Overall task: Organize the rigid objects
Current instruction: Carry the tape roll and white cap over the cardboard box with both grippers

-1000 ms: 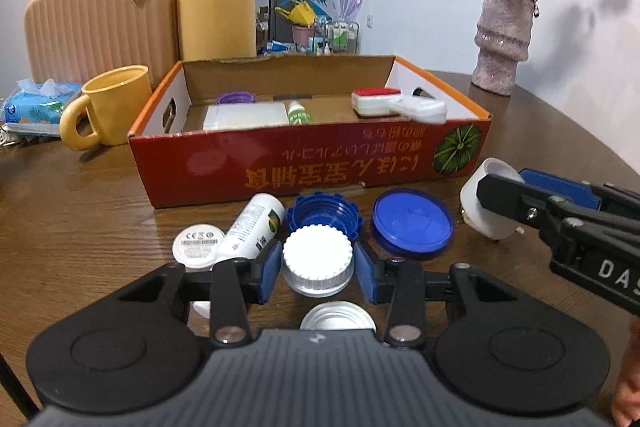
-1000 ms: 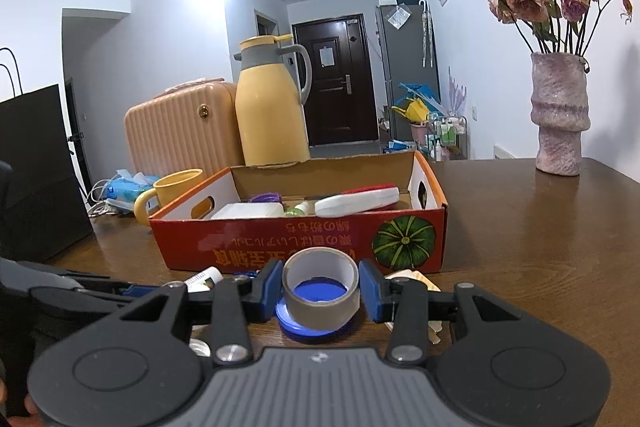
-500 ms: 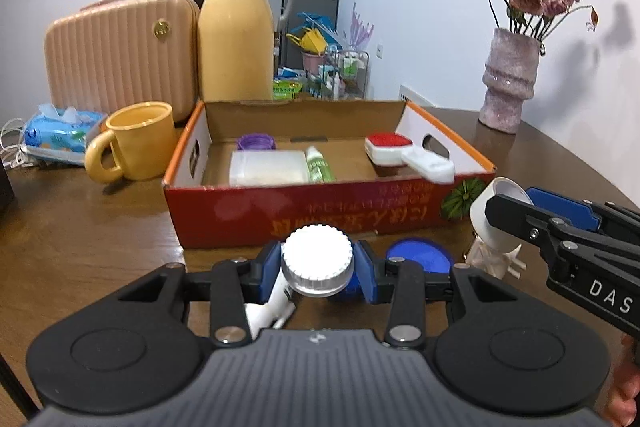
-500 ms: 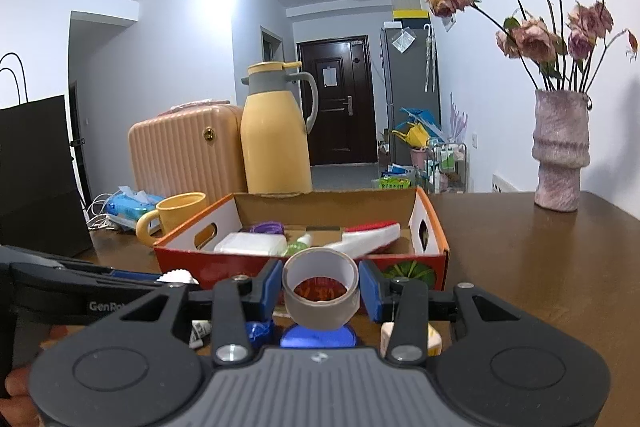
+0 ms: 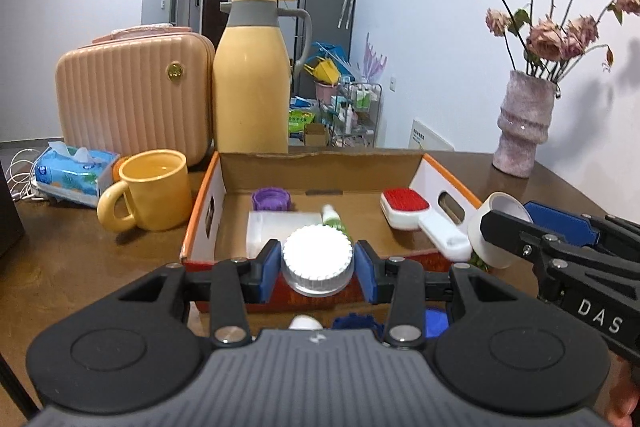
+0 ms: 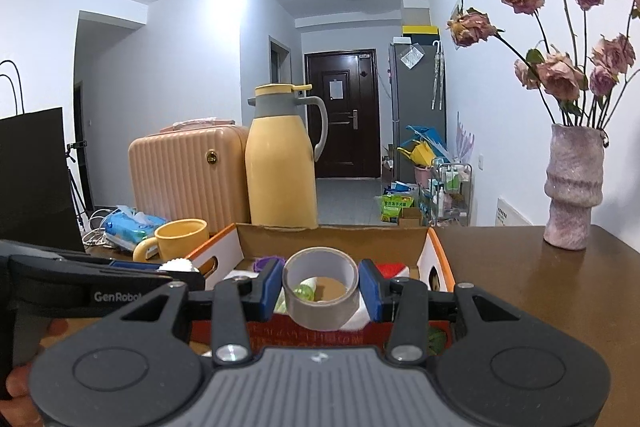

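Now that both hands have lifted off the tabletop (image 5: 80,267), the left gripper (image 5: 317,269) hangs at the near wall of the cardboard box (image 5: 444,183), fingers clamped on a white cap (image 5: 317,259), and the right gripper (image 6: 320,289) has its fingers clamped on a roll of tape (image 6: 320,293) there; both look ready to drop in. Only the left view shows the box's brush (image 5: 406,205) clearly.

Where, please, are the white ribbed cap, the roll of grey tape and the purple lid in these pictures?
White ribbed cap (image 5: 317,254): left wrist view, on its flat top.
Roll of grey tape (image 6: 320,315): right wrist view, on its outer band.
Purple lid (image 5: 271,199): left wrist view, on its top.
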Motion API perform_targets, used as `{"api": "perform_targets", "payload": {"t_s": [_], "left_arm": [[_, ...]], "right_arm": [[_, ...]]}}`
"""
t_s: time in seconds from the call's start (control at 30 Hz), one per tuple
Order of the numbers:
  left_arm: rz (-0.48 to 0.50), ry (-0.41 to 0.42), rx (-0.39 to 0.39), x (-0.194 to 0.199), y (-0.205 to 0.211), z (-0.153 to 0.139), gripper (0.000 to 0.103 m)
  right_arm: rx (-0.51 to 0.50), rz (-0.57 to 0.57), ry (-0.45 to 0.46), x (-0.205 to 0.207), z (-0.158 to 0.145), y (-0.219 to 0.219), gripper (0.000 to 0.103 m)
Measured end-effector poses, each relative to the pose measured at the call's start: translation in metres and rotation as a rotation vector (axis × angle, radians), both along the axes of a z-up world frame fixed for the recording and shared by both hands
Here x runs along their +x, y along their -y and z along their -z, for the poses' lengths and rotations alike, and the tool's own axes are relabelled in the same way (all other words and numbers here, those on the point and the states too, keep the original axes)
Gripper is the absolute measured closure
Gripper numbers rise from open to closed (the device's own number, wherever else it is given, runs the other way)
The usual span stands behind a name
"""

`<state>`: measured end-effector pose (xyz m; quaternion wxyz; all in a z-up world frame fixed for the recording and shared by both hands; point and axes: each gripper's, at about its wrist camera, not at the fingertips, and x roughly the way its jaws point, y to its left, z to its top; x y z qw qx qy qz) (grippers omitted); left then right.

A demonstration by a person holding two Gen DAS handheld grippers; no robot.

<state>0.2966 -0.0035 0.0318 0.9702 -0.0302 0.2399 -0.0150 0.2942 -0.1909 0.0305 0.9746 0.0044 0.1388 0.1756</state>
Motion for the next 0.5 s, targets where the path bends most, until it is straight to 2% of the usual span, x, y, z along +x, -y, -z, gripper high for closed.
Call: {"api": "perform_targets", "payload": {"t_s": [0.5], "left_arm": [[-0.073, 0.01, -0.037, 0.05, -0.008, -0.004, 0.062]], "right_arm": [[-0.015, 0.012, -0.002, 0.055, -0.011, -0.008, 0.062]]}}
